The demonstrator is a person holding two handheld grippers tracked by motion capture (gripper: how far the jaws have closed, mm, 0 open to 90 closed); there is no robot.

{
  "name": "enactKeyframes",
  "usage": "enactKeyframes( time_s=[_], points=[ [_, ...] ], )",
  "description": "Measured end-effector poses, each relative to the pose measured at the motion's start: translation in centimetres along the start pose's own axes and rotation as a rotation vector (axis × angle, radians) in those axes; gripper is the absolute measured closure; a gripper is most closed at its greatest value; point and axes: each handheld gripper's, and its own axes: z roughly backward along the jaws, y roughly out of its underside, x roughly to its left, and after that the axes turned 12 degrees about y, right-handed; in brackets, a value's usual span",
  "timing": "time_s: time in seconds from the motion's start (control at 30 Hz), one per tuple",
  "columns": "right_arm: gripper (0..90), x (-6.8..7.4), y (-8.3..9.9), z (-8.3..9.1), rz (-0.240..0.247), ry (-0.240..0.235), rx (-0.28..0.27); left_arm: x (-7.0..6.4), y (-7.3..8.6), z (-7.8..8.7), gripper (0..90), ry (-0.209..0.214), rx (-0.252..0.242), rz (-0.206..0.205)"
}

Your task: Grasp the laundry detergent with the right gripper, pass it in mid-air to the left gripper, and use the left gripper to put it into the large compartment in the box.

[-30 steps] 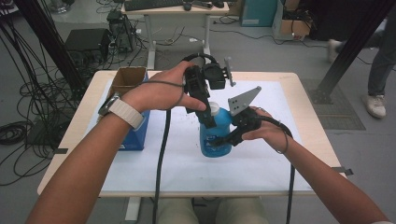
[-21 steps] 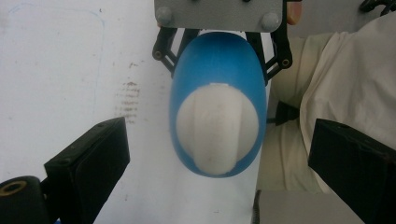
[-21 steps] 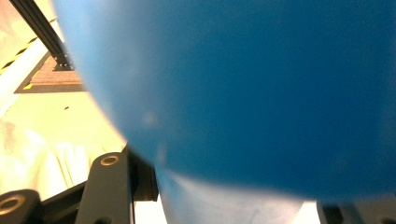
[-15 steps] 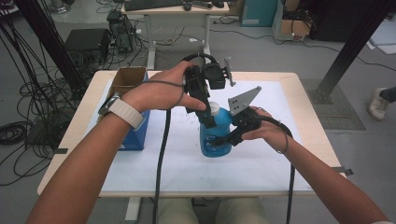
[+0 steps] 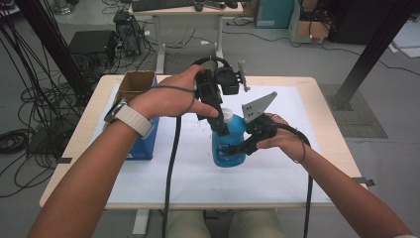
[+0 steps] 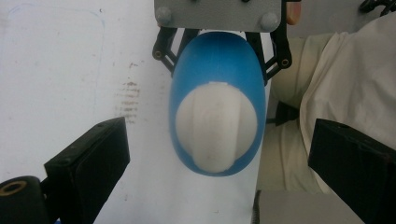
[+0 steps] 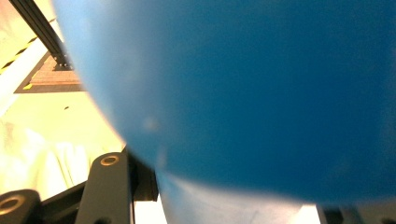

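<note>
High view: a person sits at a light wooden table (image 5: pixel 317 99) covered by a white mat. A blue plastic bottle (image 5: pixel 229 144) with a white cap (image 5: pixel 227 115) stands upright near the middle of the mat. The right gripper (image 5: pixel 236 150) clamps the lower body of the bottle from its right side, holding it steady. The left gripper (image 5: pixel 218 119) comes down from above, its black jaws reaching to the cap. A blue box (image 5: pixel 143 141) and an open cardboard box (image 5: pixel 133 84) sit at the left side of the table.

Left gripper view: looking straight down on the bottle (image 6: pixel 217 70), the ribbed white cap (image 6: pixel 215 123) lies between the two black jaws, which stand wide apart and clear of it on both sides. The left gripper (image 6: pixel 217 158) holds nothing. The right gripper's linkages hug the far side of the bottle.

Right gripper view: the blue bottle wall (image 7: pixel 252 93) sits pressed close against the camera, with a black jaw at the lower left touching it.

Judgement: the step in hand looks like lining up on the cap to unscrew it. Next, the left jaws need to close squarely on the cap, then twist while the right grip resists.
</note>
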Motion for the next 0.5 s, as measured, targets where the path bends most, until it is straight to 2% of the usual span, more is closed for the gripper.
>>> enactKeyframes(
  time_s=[0.5],
  points=[
    [42.9, -0.05, 0.03, -0.02, 0.0, 0.002, 0.0, 0.03, 0.03, -0.04, 5.7, -0.002, -0.003, 0.0]
  ],
)
